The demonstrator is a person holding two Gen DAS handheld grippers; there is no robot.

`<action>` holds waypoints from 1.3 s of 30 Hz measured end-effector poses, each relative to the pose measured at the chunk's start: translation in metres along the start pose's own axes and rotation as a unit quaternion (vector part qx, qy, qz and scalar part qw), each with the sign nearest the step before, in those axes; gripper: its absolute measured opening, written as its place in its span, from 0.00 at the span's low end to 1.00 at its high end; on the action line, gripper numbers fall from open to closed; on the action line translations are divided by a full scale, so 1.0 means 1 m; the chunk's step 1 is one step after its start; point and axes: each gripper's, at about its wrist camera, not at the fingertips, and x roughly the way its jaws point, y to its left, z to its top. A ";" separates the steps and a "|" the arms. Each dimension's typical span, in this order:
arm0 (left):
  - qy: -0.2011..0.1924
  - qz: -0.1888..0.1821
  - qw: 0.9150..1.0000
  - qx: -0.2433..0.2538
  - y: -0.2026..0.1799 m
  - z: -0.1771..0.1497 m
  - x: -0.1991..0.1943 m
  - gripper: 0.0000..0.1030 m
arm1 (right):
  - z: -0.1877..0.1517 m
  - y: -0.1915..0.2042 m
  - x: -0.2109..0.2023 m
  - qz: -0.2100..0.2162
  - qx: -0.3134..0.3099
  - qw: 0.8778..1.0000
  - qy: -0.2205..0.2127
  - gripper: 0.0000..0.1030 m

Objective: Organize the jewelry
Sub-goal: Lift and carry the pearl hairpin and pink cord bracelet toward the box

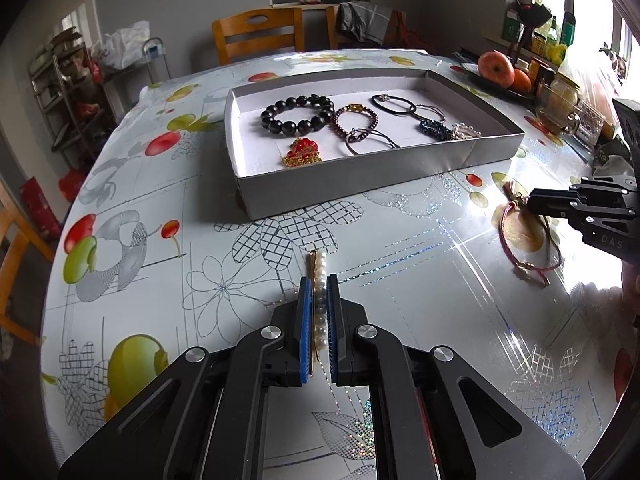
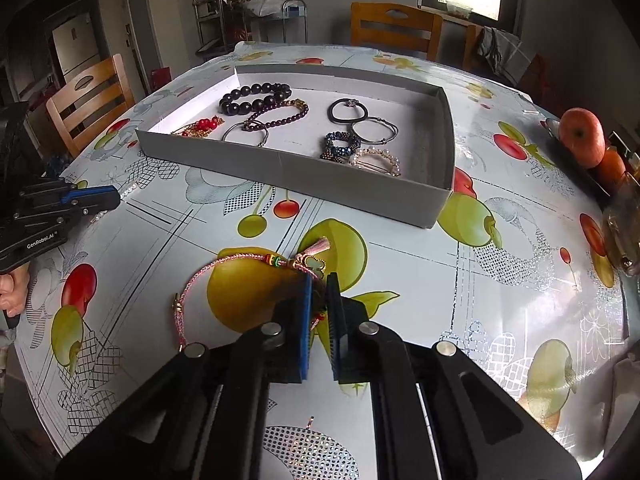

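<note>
A shallow grey box (image 1: 360,176) (image 2: 304,184) sits on the table and holds several bracelets, among them a black bead bracelet (image 1: 298,114) (image 2: 254,98) and a red and gold ornament (image 1: 302,152) (image 2: 200,126). My left gripper (image 1: 319,280) is shut on a pearl bracelet (image 1: 320,276) low over the table in front of the box; it also shows in the right wrist view (image 2: 114,196). My right gripper (image 2: 319,280) is shut on a pink cord bracelet (image 2: 224,272) with a tassel and clover charm; most of its loop lies on the table (image 1: 524,236).
The table has a glossy fruit-print cloth (image 1: 420,280). A fruit plate with an apple (image 1: 496,65) (image 2: 582,136) and jars stand at the right edge. Wooden chairs (image 1: 256,36) (image 2: 90,96) surround the table.
</note>
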 end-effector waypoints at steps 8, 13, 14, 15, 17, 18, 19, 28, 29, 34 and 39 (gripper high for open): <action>0.001 0.008 1.000 -0.011 -0.001 0.000 0.001 0.08 | 0.000 0.001 0.000 -0.008 -0.002 1.000 0.000 0.07; 0.001 -0.007 1.000 -0.016 -0.007 0.001 0.001 0.08 | 0.001 0.006 0.000 -0.028 -0.001 1.000 0.000 0.07; 0.001 -0.006 1.000 -0.016 -0.008 0.001 0.002 0.08 | 0.001 0.008 0.001 -0.037 -0.005 0.999 0.000 0.07; 0.001 -0.006 1.000 -0.015 -0.008 0.001 0.001 0.08 | 0.001 0.011 0.001 -0.046 -0.010 0.999 0.000 0.07; 0.001 -0.011 1.000 -0.017 -0.007 0.001 0.001 0.08 | 0.001 0.015 0.002 -0.066 -0.012 0.998 0.001 0.07; 0.001 -0.012 1.000 -0.018 -0.006 0.001 0.001 0.08 | 0.001 0.018 0.002 -0.075 -0.011 0.997 0.001 0.07; 0.001 -0.010 1.000 -0.017 -0.007 0.001 0.002 0.08 | 0.001 0.021 0.003 -0.084 -0.017 0.996 0.001 0.07; -0.024 0.002 1.000 0.004 -0.015 0.000 -0.008 0.08 | 0.004 0.033 0.006 -0.132 -0.018 0.991 0.002 0.05; -0.031 0.006 0.999 0.010 -0.017 0.000 -0.010 0.08 | 0.005 0.035 0.007 -0.134 -0.020 0.991 0.002 0.05; -0.063 0.005 0.998 -0.006 -0.011 -0.001 -0.022 0.08 | 0.006 0.045 0.010 -0.149 -0.028 0.988 0.005 0.05; -0.076 0.013 0.997 0.009 -0.016 -0.001 -0.027 0.08 | 0.009 0.046 0.013 -0.159 -0.017 0.987 0.007 0.05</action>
